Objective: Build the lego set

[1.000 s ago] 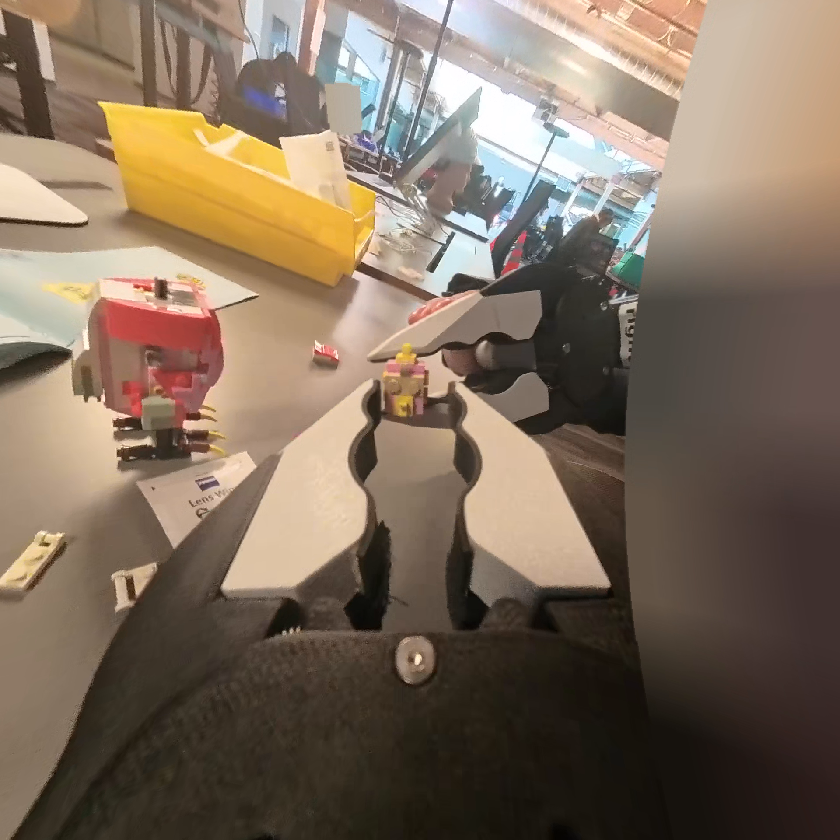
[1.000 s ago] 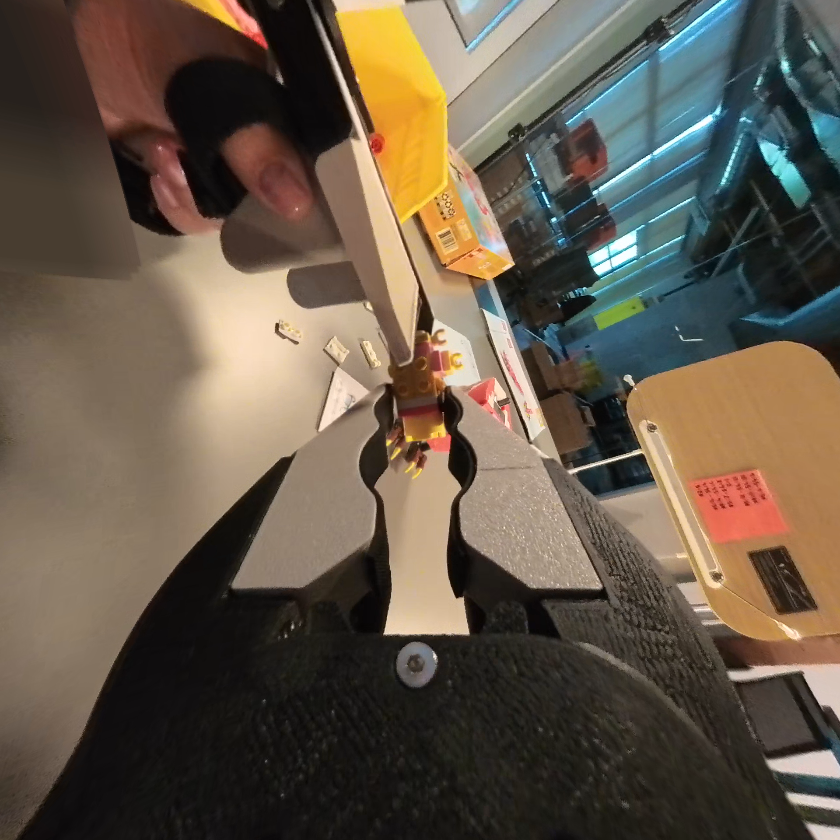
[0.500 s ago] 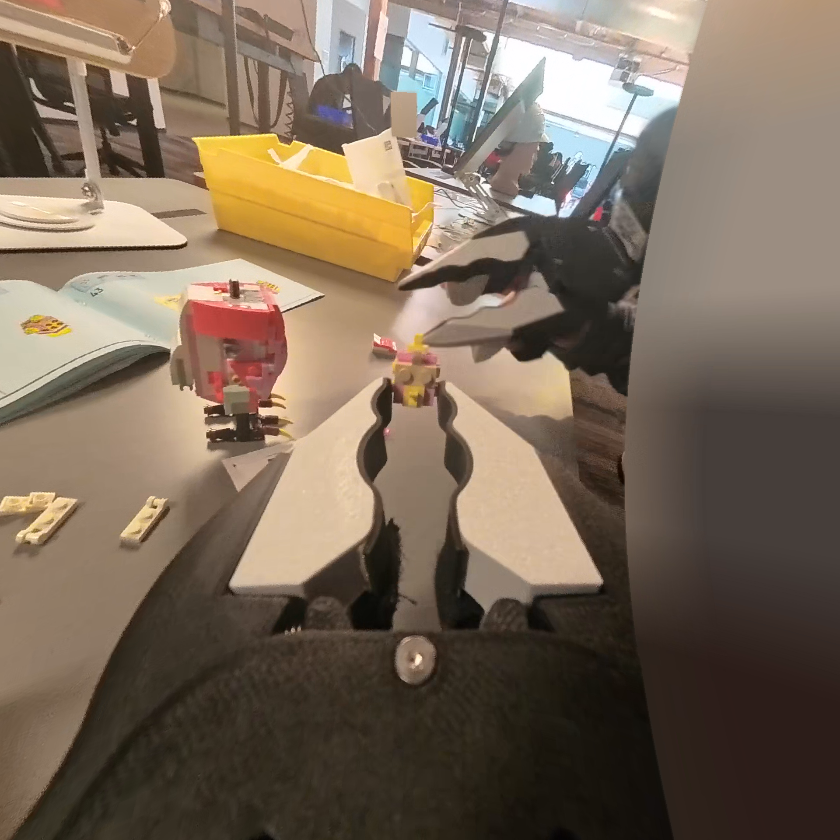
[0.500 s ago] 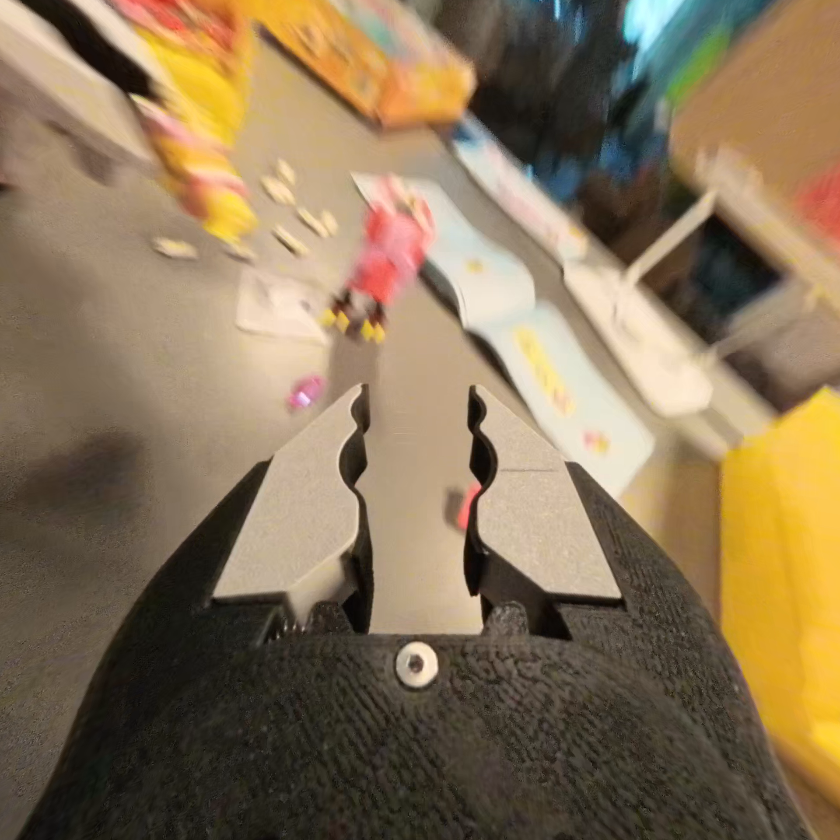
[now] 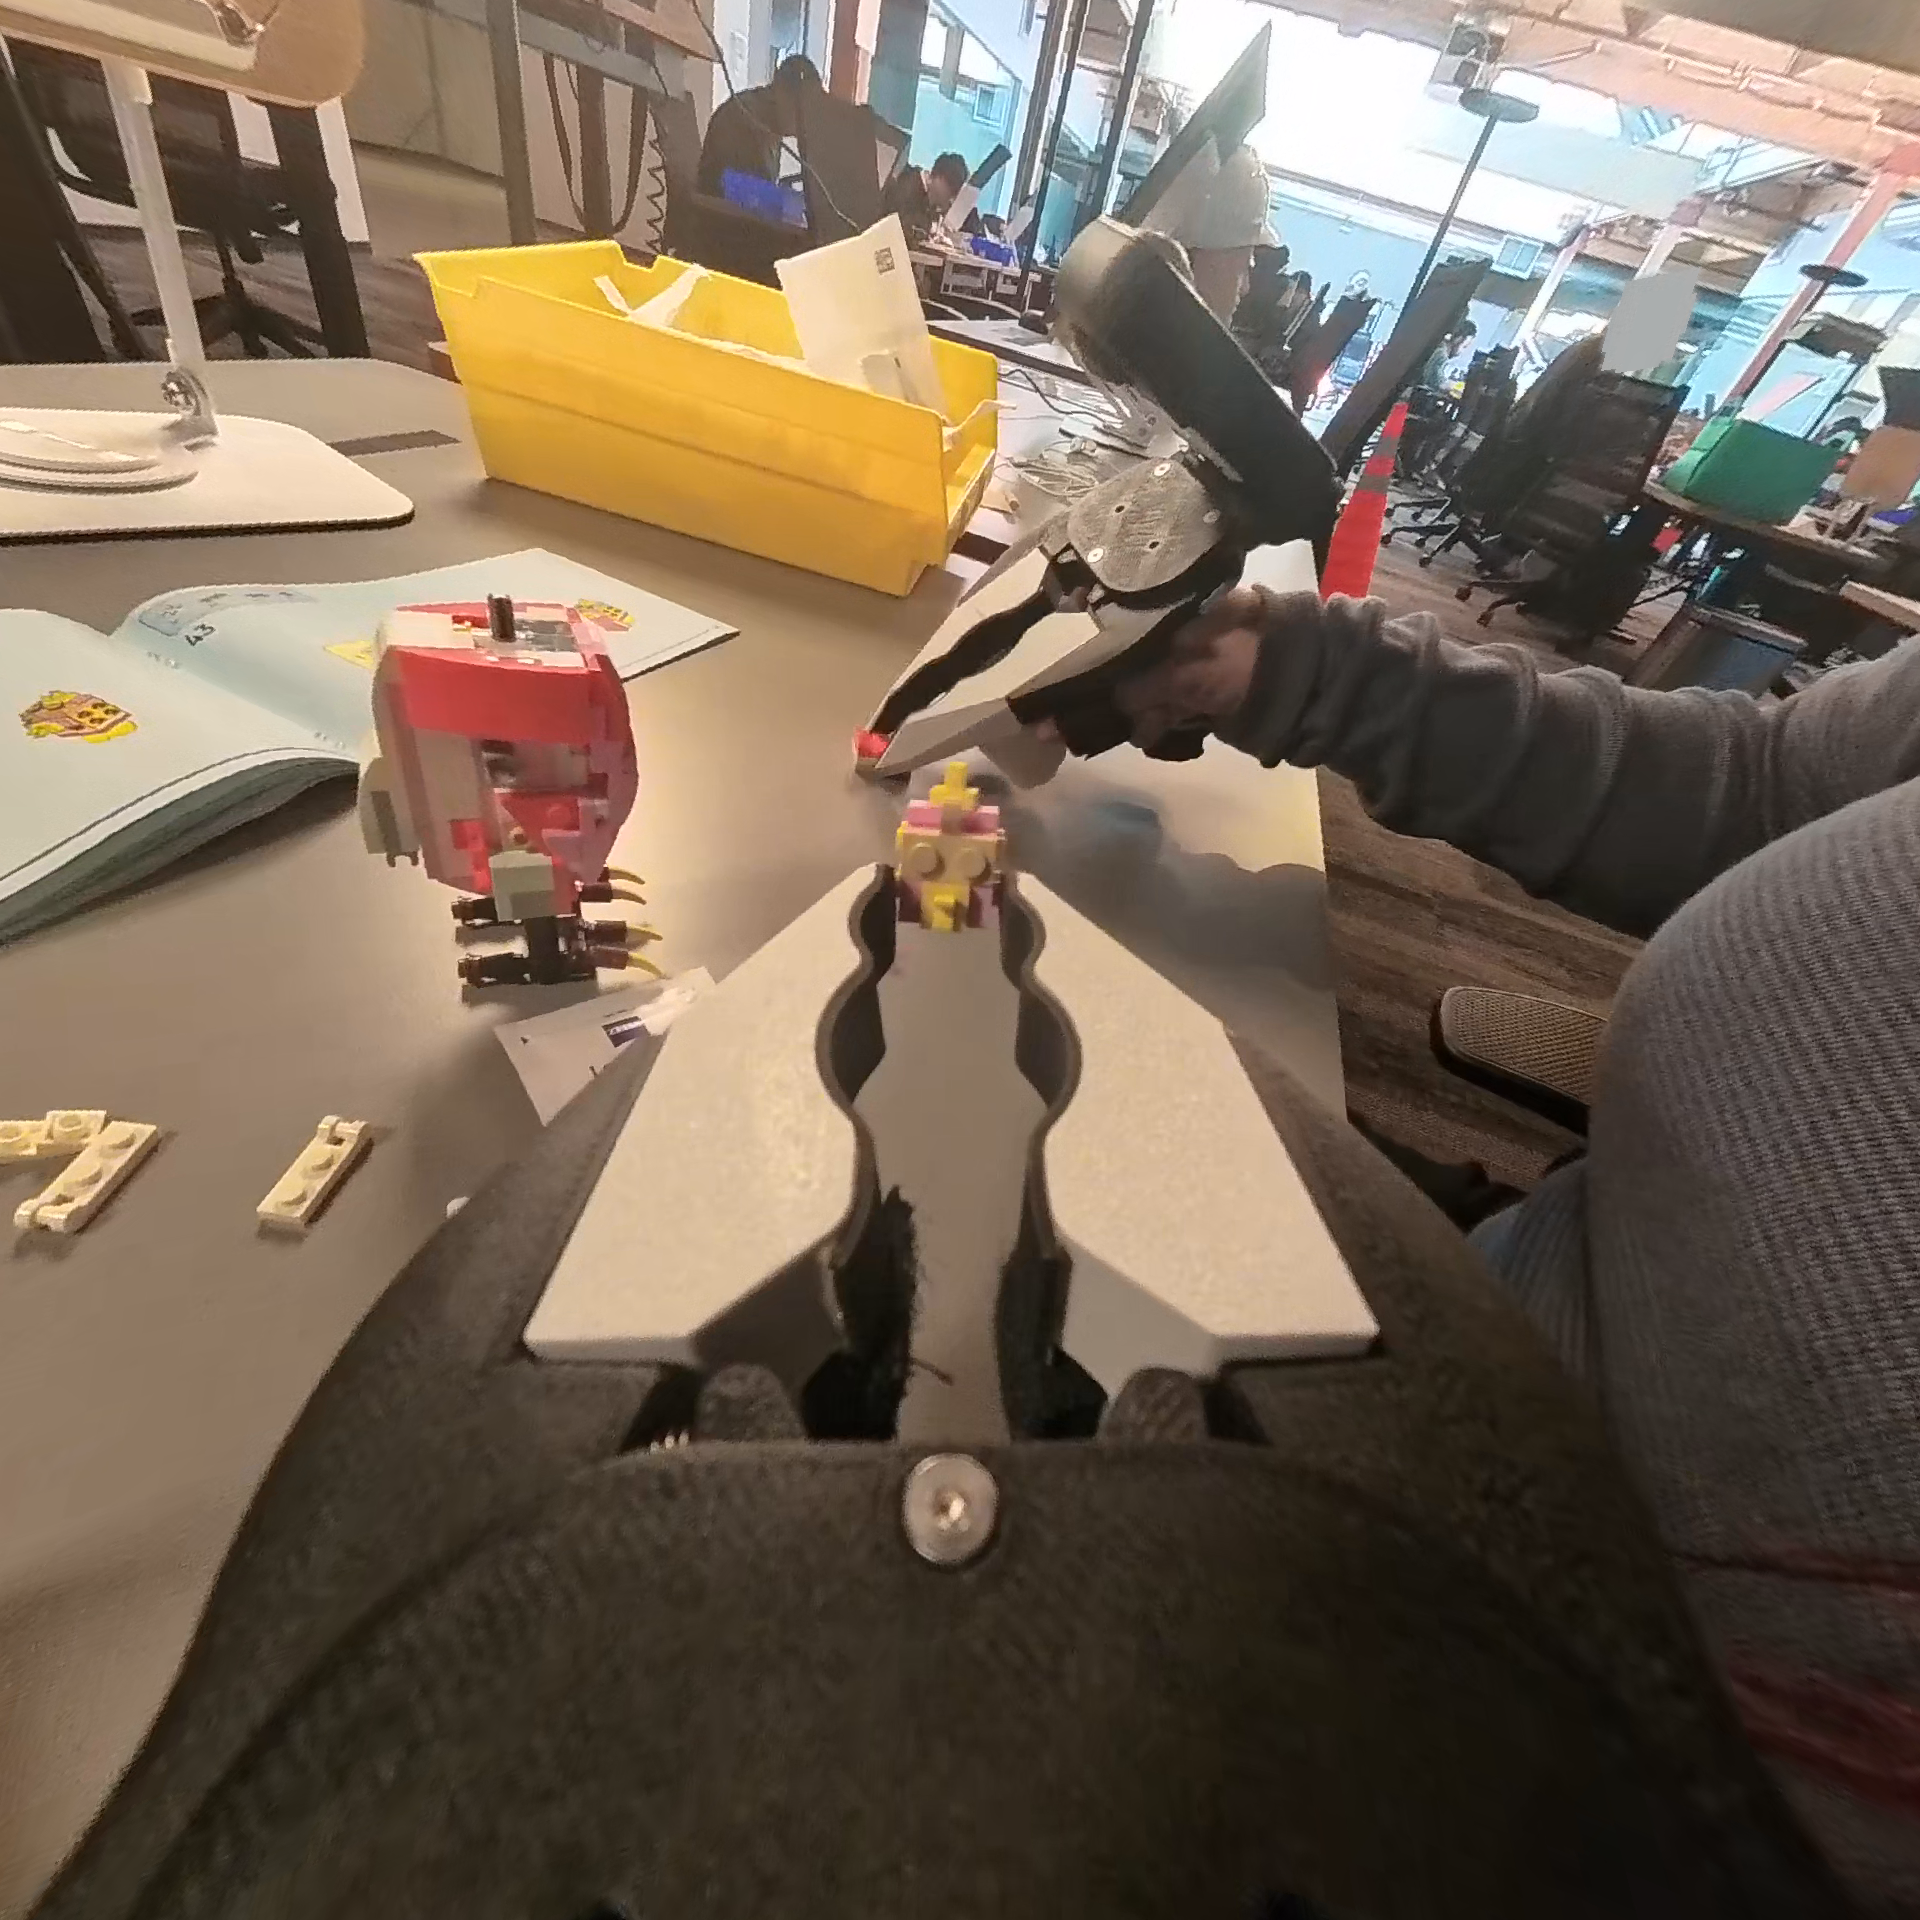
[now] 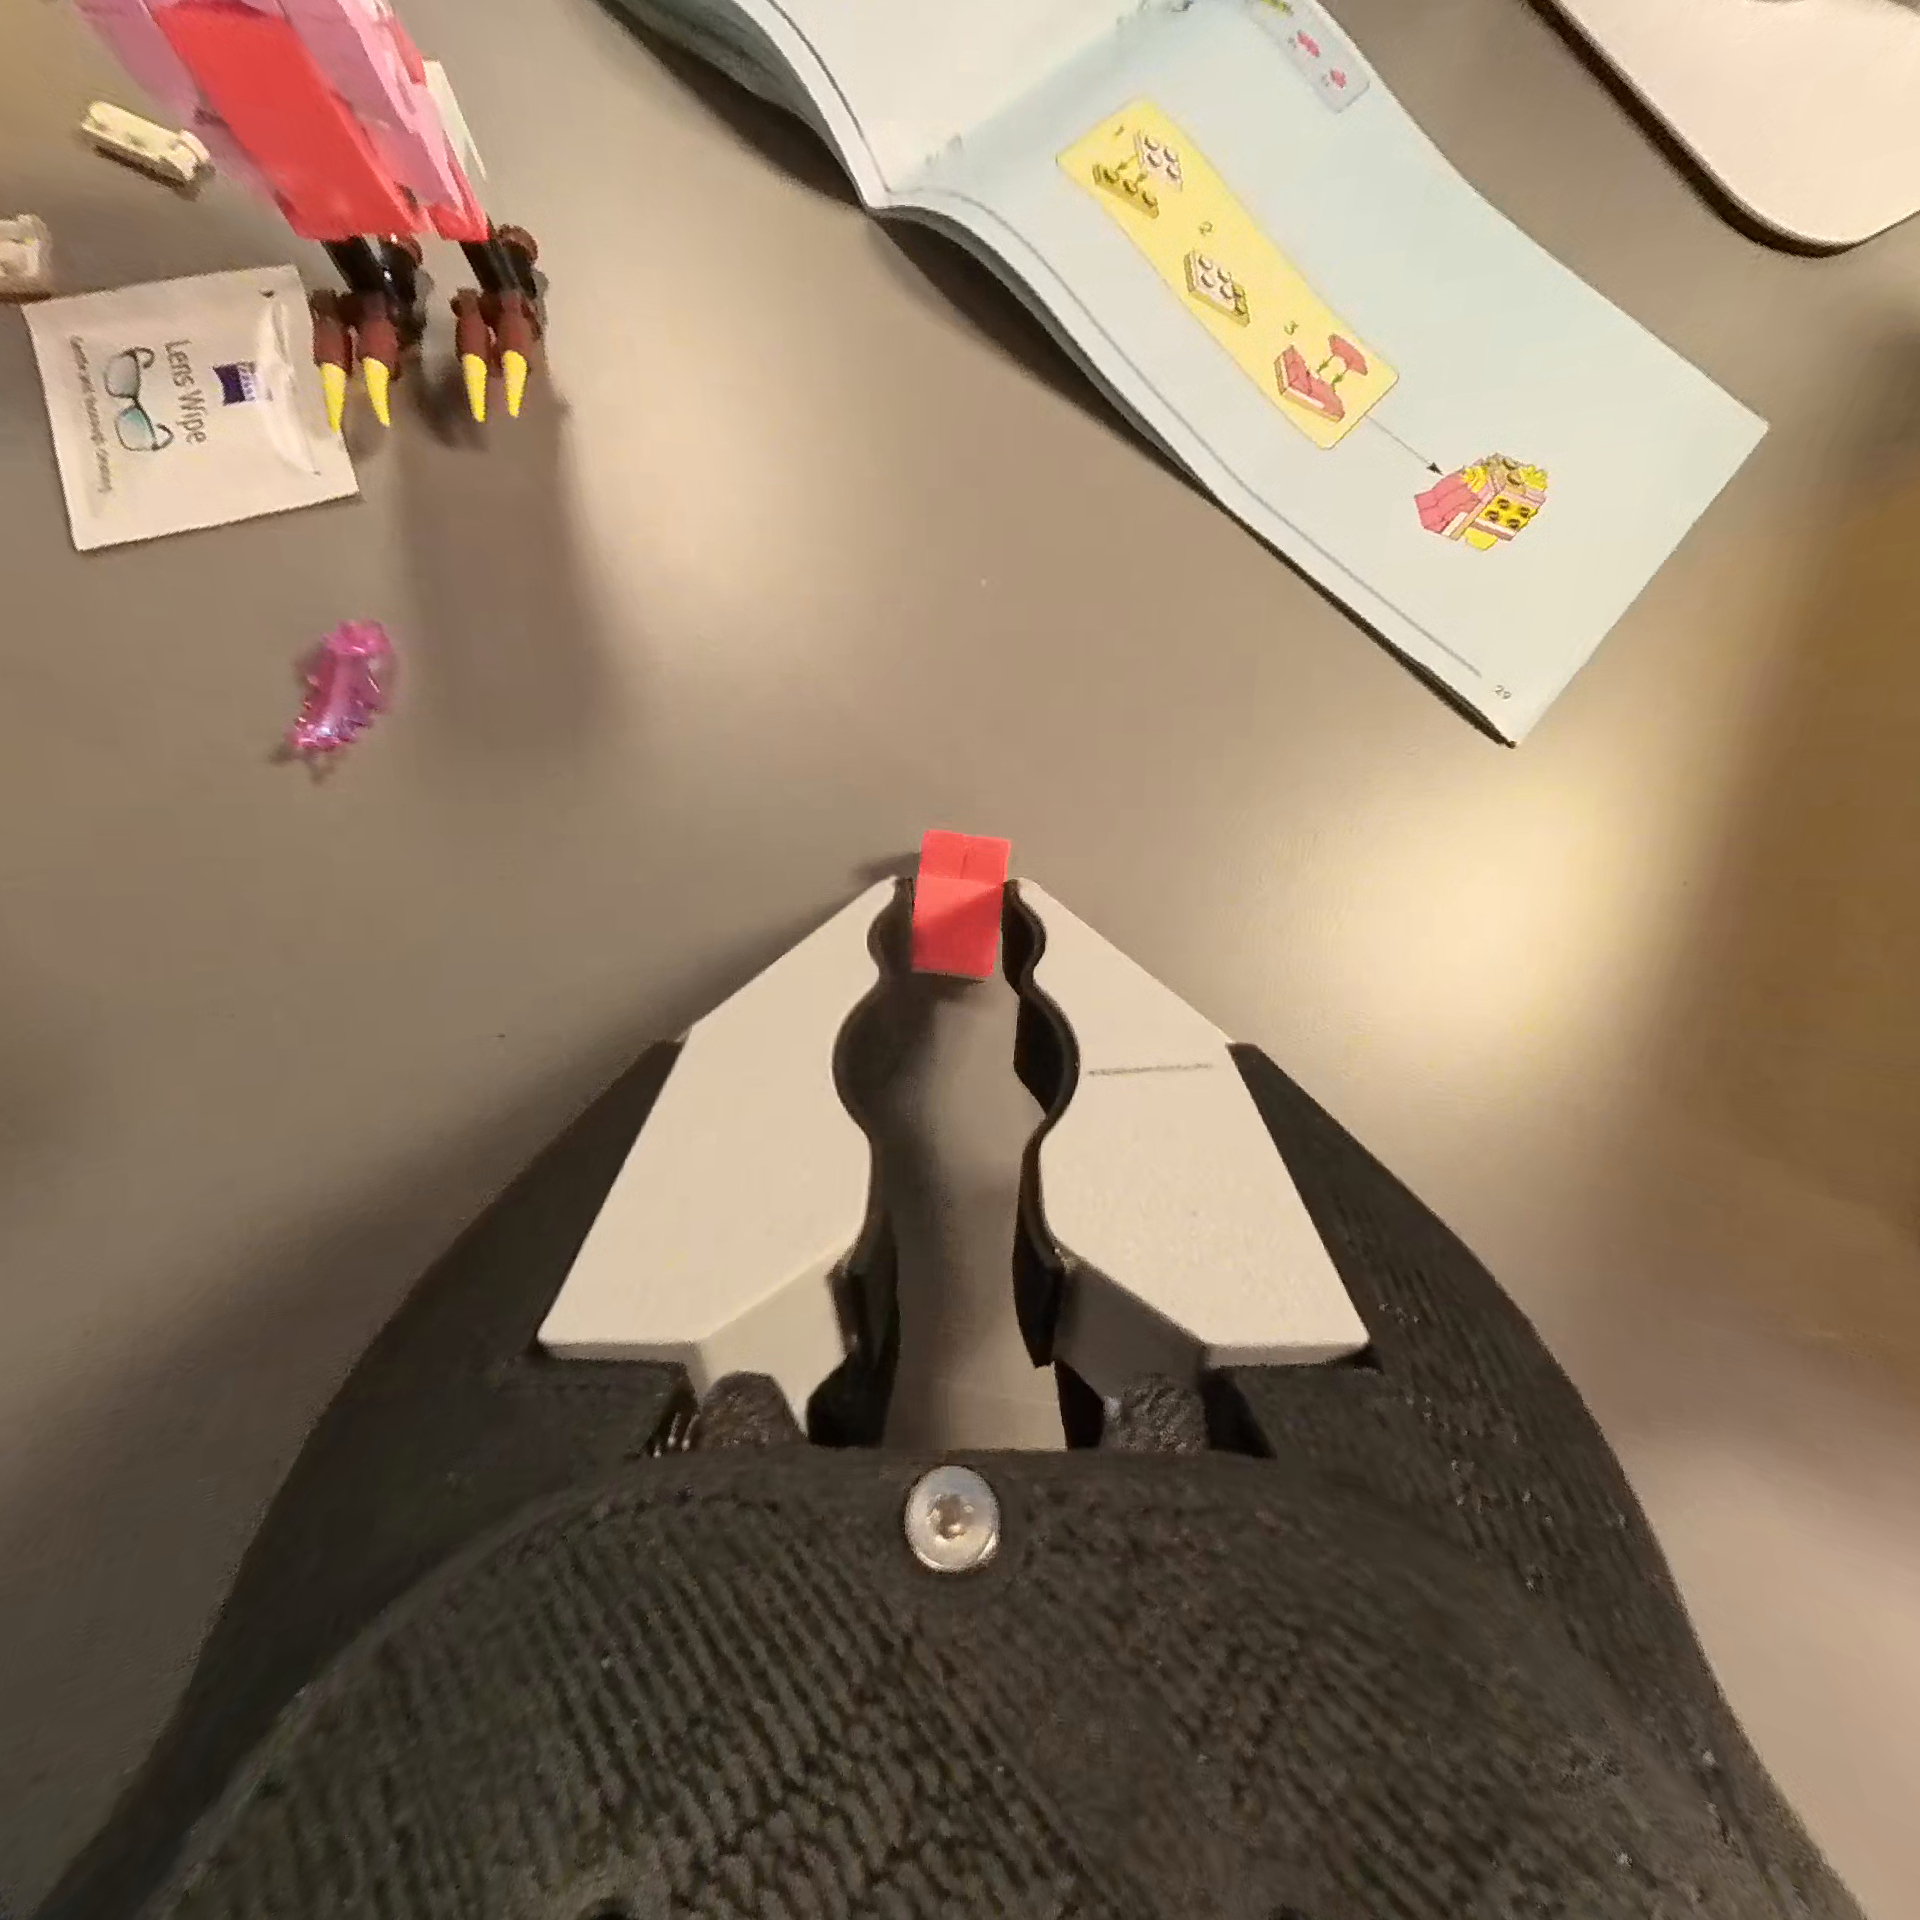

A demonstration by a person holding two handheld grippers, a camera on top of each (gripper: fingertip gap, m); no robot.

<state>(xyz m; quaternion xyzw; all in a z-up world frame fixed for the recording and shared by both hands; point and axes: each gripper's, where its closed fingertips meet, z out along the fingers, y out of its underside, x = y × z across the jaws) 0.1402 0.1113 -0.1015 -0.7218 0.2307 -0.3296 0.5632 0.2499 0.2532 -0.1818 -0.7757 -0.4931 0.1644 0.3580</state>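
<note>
Table (image 5: 260,935): grey top; everything below sits on it.
Yellow bin (image 5: 707,416): far side of the table, papers standing in it.
Booklet (image 6: 1299,312): lies open, pale blue pages; in my left view it is behind the red model.
Lamp base (image 5: 156,468): white, far left corner.
Red model (image 5: 499,769): blocky red and pink brick build on dark legs with yellow claws, left of my left tongs and apart from them.
Wipe packet (image 6: 187,405): white sachet, flat, just beside the model's claws.
My left tongs (image 5: 948,894): narrowly open, tips closed on the small yellow and pink brick figure (image 5: 948,862); both tips press its sides, and it stands clear at the tips.
My right tongs (image 6: 958,914): narrowly open, tips pinching a small red brick (image 6: 961,904) from both sides. In the left view these tongs (image 5: 883,753) point down with tips at the table, just beyond the figure.
Cream plates (image 5: 83,1153): a few flat pieces, near left, well apart from both tongs.
Pink clear piece (image 6: 343,686): loose, left of my right tongs, not touching them.
</note>
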